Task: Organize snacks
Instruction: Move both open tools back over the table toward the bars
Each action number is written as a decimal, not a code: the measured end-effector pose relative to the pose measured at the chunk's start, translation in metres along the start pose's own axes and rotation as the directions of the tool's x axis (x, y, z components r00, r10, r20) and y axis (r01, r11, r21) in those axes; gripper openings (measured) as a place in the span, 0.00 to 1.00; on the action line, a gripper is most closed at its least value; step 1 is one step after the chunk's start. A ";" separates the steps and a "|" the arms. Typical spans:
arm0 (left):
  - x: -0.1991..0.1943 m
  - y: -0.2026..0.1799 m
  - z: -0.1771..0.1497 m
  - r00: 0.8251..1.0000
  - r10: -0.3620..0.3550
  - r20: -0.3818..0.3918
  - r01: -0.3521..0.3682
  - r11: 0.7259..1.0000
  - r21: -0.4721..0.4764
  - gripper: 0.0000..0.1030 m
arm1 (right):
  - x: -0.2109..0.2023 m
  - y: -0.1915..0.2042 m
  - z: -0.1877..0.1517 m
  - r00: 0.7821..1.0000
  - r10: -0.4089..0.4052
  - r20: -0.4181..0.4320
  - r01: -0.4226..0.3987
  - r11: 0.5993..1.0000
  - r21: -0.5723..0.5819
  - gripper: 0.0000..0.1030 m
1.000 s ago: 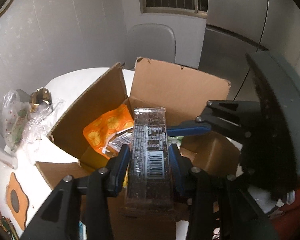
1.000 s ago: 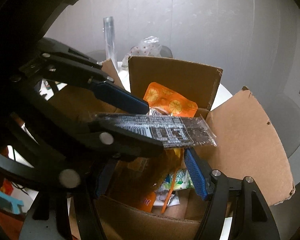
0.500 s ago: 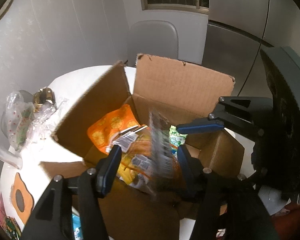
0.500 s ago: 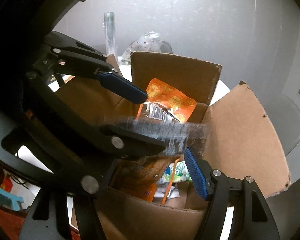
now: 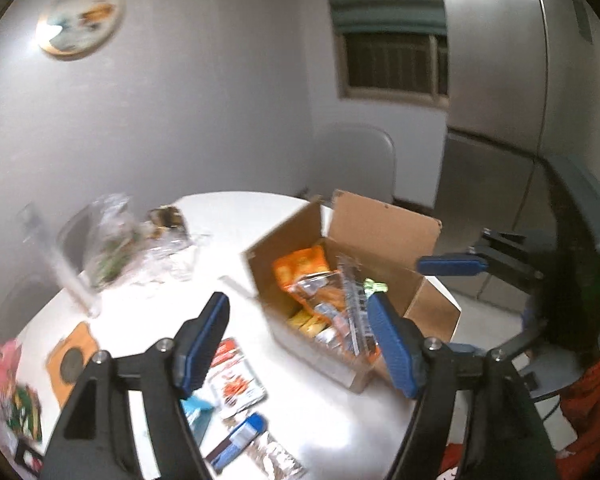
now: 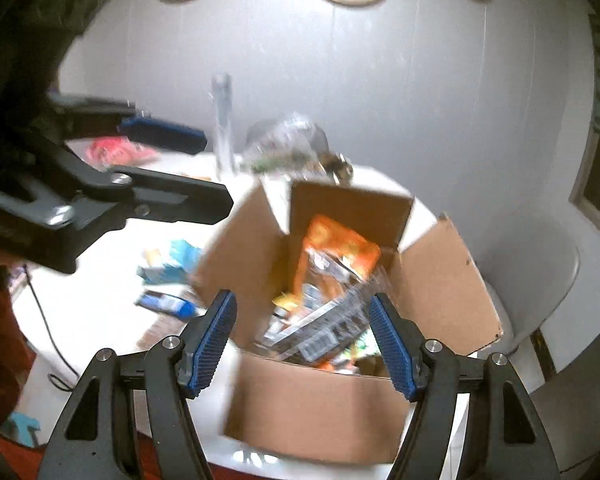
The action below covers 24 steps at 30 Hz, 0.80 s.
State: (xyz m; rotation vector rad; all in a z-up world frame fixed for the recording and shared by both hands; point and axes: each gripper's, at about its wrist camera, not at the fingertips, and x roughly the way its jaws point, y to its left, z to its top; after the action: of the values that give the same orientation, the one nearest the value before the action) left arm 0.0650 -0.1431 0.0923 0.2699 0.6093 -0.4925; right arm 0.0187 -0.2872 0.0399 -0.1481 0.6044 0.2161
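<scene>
Now the cardboard box [image 6: 316,396] stands on the white worktop [image 5: 340,420] with its flaps up, and inside it lie an orange packet [image 6: 340,248] and a long clear-wrapped bar [image 6: 324,328] leaning across other snacks. The left gripper [image 5: 296,344] has nothing between its jaws, which are opening wide; the right gripper [image 6: 300,340] has its jaws apart and empty too.

For the next snack, I judge it best to choose 1 loose packet on the worktop, such as the red-and-white packet [image 5: 236,380] near the box, and to approach it low and flat.

Both views are blurred, so the labels cannot be read. The box bottom is hidden, and the items at the left edge are cut off.
</scene>
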 end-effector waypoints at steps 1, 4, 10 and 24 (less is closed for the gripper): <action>-0.012 0.008 -0.008 0.999 0.026 0.022 -0.026 0.999 -0.024 0.72 | -0.009 0.012 0.002 1.000 0.021 0.022 -0.021 1.000 -0.011 0.64; -0.036 0.025 -0.033 0.994 0.097 0.056 -0.093 0.993 -0.068 0.76 | -0.022 0.041 0.005 0.995 0.087 0.051 -0.084 0.995 -0.044 0.64; -0.051 0.066 -0.100 0.977 0.209 0.034 -0.201 0.966 -0.159 0.78 | -0.002 0.104 0.000 0.957 0.288 -0.025 -0.289 0.954 -0.084 0.64; 0.056 0.097 -0.196 0.984 0.060 -0.165 -0.098 0.967 -0.234 0.75 | 0.152 0.138 -0.075 0.951 0.191 -0.242 -0.182 0.981 0.061 0.64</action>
State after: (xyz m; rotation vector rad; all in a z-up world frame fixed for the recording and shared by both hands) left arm 0.0613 -0.0062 -0.0870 0.1011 0.8019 -0.3172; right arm 0.0657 -0.1451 -0.1190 -0.0810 0.8721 0.3729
